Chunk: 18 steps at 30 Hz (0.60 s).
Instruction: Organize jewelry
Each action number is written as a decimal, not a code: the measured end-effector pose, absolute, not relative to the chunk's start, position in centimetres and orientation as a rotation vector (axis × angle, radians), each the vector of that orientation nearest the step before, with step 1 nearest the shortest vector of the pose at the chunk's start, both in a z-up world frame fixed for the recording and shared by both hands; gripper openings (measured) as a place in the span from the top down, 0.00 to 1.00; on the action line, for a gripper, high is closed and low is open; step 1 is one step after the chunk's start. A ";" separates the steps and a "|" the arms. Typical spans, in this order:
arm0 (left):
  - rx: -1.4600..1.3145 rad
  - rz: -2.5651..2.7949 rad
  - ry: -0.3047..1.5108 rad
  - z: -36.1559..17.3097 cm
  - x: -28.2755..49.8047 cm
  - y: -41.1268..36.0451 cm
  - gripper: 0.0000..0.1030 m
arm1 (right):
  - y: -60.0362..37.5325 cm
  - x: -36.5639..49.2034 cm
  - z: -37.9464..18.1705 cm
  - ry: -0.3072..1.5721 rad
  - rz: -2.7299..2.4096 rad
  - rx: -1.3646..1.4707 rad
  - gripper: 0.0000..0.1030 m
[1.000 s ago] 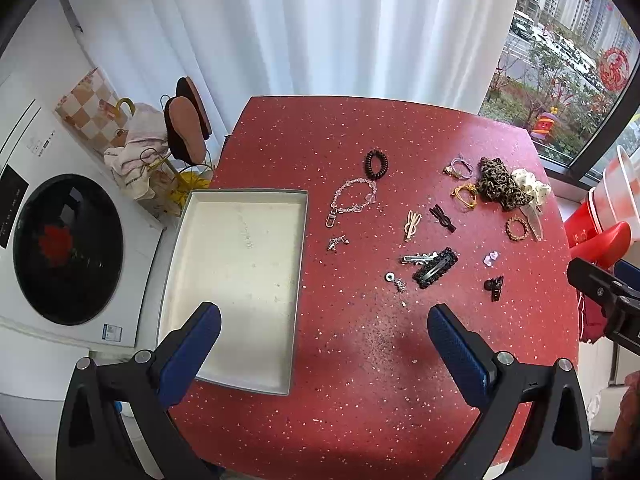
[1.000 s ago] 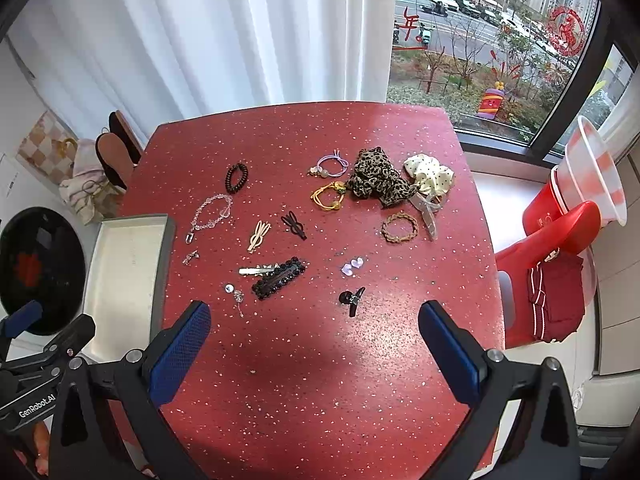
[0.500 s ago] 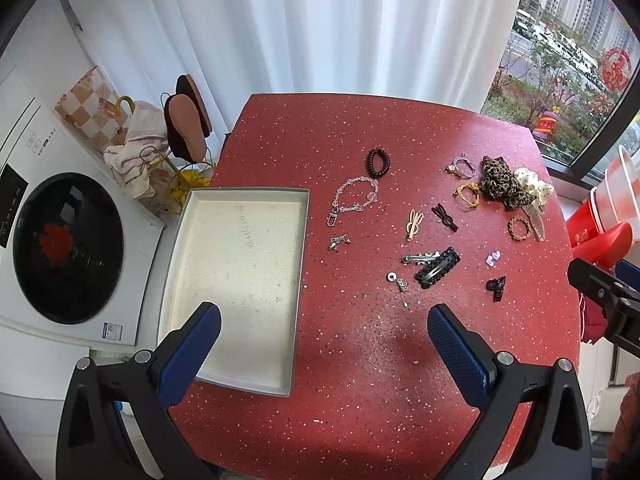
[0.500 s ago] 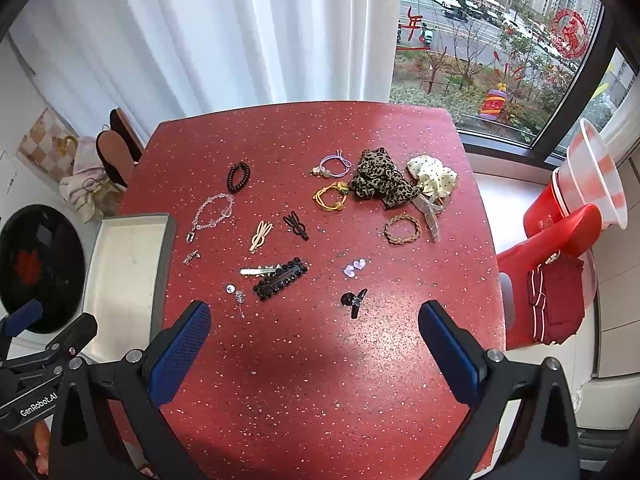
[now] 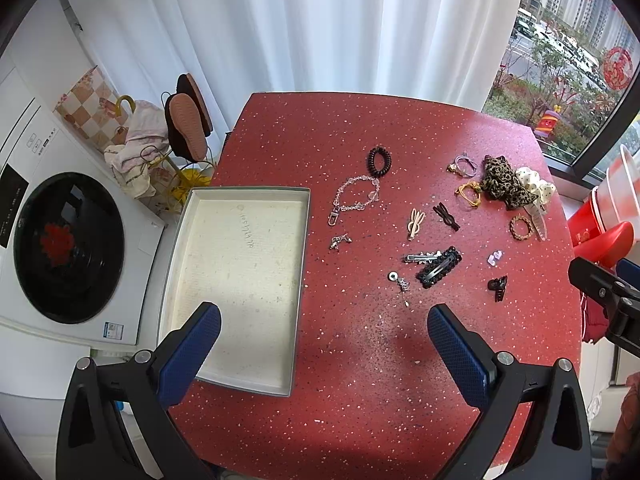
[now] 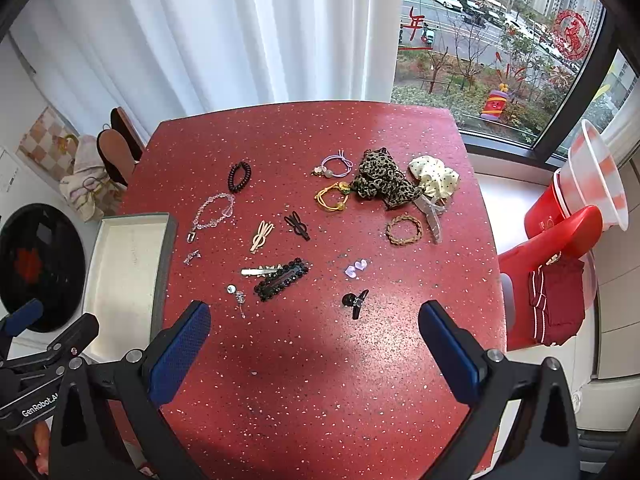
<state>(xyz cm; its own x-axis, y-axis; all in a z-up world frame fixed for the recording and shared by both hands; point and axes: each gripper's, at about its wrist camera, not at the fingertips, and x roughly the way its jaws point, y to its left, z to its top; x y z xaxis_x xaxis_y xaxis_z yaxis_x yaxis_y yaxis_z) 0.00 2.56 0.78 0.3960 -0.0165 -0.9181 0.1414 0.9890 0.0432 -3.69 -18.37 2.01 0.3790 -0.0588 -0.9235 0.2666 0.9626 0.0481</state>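
Left wrist view: left gripper [image 5: 324, 324] hangs above the near part of the red bench [image 5: 360, 380], fingers [image 5: 188, 354] spread wide, nothing btwn them. Its left finger covers the near corner of the shallow tray [image 5: 236, 194], which sits at the bench's left edge; the tray's pale floor shows only faint scribbled writing, no jewelry in it. Jewelry lies loose on the bench, right of the tray: clear bead chain [image 5: 356, 198] nearest, small silver charm [image 5: 340, 240] just below it, black coil tie [image 5: 379, 161] farther back. A dark sparkly clip [image 5: 439, 267] touches a silver clip [image 5: 420, 257]. Leopard scrunchie [image 5: 502, 182] overlaps a dotted cream scrunchie [image 5: 536, 186] and partly hides it. The tiny dangly piece [image 5: 400, 282] is too small to make out. Right gripper is cut off at the frame's right edge, only black bracket showing.

Right wrist view: right gripper [image 6: 314, 338] over the bench's near middle, fingers [image 6: 450, 350] also wide apart, empty. Black claw clip [image 6: 354, 301] lies just beyond them, two lilac hearts [image 6: 356, 268] a bit farther. Tray is at far left, partly cut off by the left gripper's frame. A clear clip [image 6: 432, 216] half tucked under the scrunchies, hard to read. Braided brown band [image 6: 404, 230] beside it.
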 end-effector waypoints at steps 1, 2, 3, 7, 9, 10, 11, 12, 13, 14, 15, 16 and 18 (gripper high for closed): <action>0.120 -0.100 1.160 0.8 0.0 2.6 0.00 | -18.4 -3.7 2.0 1.166 -0.209 0.201 0.00; 0.120 -0.100 1.160 0.7 0.0 2.6 0.00 | -18.4 -3.7 2.0 1.166 -0.209 0.201 0.00; 0.121 -0.100 1.160 0.8 0.0 2.6 0.00 | -18.4 -3.7 2.0 1.166 -0.209 0.202 0.00; 0.121 -0.099 1.161 0.8 0.0 2.6 0.00 | -18.4 -3.7 2.0 1.166 -0.208 0.201 0.00; 0.121 -0.098 1.159 0.7 -0.1 2.7 0.00 | -18.4 -3.7 2.0 1.167 -0.208 0.201 0.00; 0.121 -0.098 1.160 0.6 0.0 2.8 0.00 | -18.4 -3.7 2.0 1.167 -0.208 0.202 0.00; 0.121 -0.098 1.160 0.6 0.0 2.8 0.00 | -18.3 -3.7 2.0 1.166 -0.208 0.202 0.00; 0.121 -0.098 1.160 0.6 -0.1 2.8 0.00 | -18.2 -3.7 2.0 1.166 -0.208 0.202 0.00; 0.122 -0.098 1.160 0.6 -0.1 2.8 0.00 | -18.3 -3.7 2.0 1.166 -0.208 0.201 0.00; 0.122 -0.098 1.159 0.6 -0.1 2.8 0.00 | -18.3 -3.7 2.0 1.167 -0.208 0.202 0.00; 0.122 -0.098 1.160 0.6 -0.1 2.8 0.00 | -18.3 -3.7 2.0 1.167 -0.208 0.202 0.00; 0.122 -0.098 1.160 0.6 -0.1 2.8 0.00 | -18.3 -3.7 2.0 1.167 -0.208 0.202 0.00; 0.123 -0.097 1.161 0.6 -0.1 2.8 0.00 | -18.3 -3.6 2.0 1.168 -0.208 0.202 0.00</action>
